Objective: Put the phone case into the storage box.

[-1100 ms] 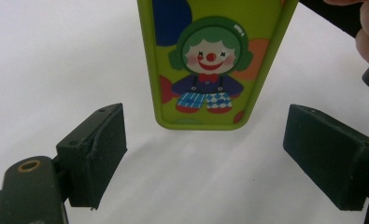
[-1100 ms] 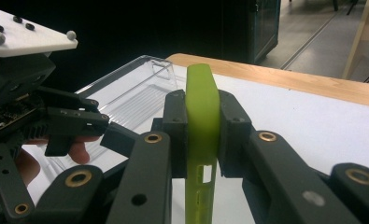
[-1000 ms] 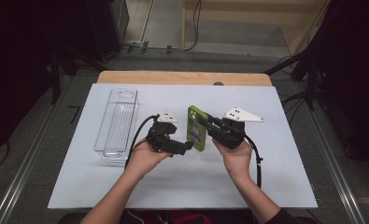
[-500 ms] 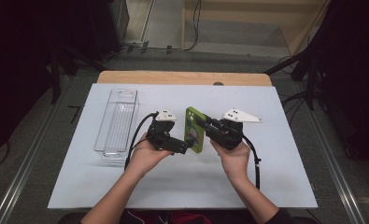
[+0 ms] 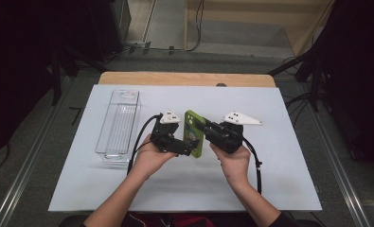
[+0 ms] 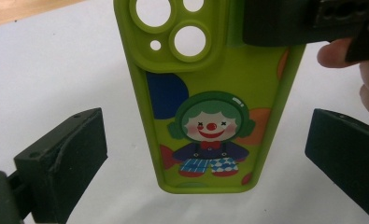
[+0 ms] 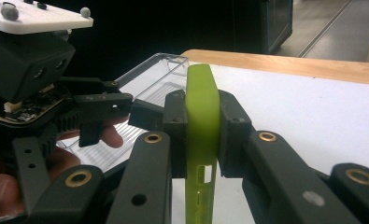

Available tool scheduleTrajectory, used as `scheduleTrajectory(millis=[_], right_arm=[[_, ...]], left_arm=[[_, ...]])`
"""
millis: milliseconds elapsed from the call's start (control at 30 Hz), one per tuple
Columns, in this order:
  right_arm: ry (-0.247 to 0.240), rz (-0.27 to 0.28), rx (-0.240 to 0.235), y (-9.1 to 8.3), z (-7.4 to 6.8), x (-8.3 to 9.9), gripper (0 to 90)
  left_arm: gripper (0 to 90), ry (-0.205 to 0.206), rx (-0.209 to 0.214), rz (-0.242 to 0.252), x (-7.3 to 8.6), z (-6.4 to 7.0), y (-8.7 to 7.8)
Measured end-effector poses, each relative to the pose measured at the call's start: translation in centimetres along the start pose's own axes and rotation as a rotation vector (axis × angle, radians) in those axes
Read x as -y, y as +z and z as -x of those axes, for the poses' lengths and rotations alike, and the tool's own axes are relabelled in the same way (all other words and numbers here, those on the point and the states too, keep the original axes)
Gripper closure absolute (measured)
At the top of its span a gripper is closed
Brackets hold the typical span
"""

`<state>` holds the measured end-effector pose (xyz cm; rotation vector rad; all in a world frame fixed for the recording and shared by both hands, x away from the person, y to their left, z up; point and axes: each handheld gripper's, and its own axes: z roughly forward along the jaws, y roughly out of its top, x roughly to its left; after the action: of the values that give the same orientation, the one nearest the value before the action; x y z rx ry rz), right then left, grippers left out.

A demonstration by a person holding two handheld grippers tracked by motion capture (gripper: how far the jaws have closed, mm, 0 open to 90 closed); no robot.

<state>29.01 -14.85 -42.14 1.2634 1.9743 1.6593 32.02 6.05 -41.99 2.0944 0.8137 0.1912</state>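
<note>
A lime-green phone case [image 5: 192,134] with a clown picture [image 6: 210,135] is held on edge above the white table cover. My right gripper [image 7: 202,126] is shut on its rim, one pad on each face, near the camera-hole end; in the high view the right gripper [image 5: 202,128] comes in from the right. My left gripper [image 6: 205,140] is open, its jaws standing wide on both sides of the case's lower end without touching it. From above, the left gripper [image 5: 187,147] sits just left of the case.
A clear plastic tray [image 5: 118,124] lies lengthwise on the left part of the white cover [image 5: 270,179], close behind the left hand. The wooden table edge [image 5: 184,78] runs along the back. Dark stands and cables surround the table.
The right gripper has carried the case slightly to the left, closer to the left gripper. Both hands have stayed near the table's middle.
</note>
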Motion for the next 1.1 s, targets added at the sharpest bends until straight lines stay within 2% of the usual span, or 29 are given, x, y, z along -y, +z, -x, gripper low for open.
scheduleTrajectory(millis=[267,433,667,900,1100], right_arm=[[0.01,-0.01,-0.014,0.2,-0.5,0.2,74.8],[0.014,-0.014,-0.027,0.3,-0.9,0.2,74.8],[0.014,-0.015,-0.038,0.3,-1.4,0.3,74.8],[0.03,-0.031,-0.055,0.6,-1.5,0.5,74.8],[0.037,-0.034,-0.06,0.7,-1.6,0.5,74.8]], left_arm=[[0.0,0.001,-0.011,-0.003,0.1,0.0,0.3],[0.0,-0.011,0.001,-0.006,0.1,0.0,0.3],[0.0,-0.011,-0.017,0.004,0.1,0.1,0.5],[0.0,-0.04,-0.02,0.007,0.0,0.0,0.5],[5.0,-0.038,-0.036,0.015,0.1,0.1,0.5]])
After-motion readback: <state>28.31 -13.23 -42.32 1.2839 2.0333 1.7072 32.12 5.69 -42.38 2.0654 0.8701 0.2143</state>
